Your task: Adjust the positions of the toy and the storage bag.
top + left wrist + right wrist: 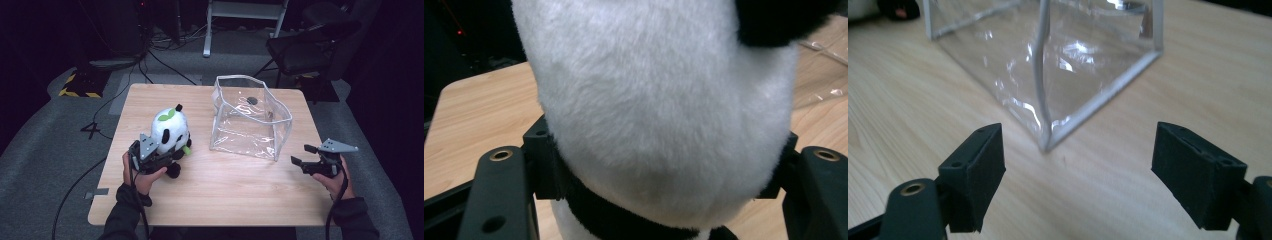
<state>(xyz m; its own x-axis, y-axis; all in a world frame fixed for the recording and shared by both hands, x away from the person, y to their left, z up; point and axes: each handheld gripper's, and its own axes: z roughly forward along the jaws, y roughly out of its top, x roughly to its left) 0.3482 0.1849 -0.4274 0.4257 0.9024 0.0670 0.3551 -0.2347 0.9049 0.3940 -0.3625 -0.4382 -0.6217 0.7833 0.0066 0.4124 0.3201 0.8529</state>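
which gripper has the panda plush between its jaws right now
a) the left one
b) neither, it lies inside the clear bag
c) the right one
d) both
a: the left gripper has its jaws pressed against the sides of the panda plush, as the left gripper view shows up close, while the right gripper is open and holds nothing, facing a corner of the clear bag.

One plush panda [171,131], one clear plastic bag [250,119], two grippers.
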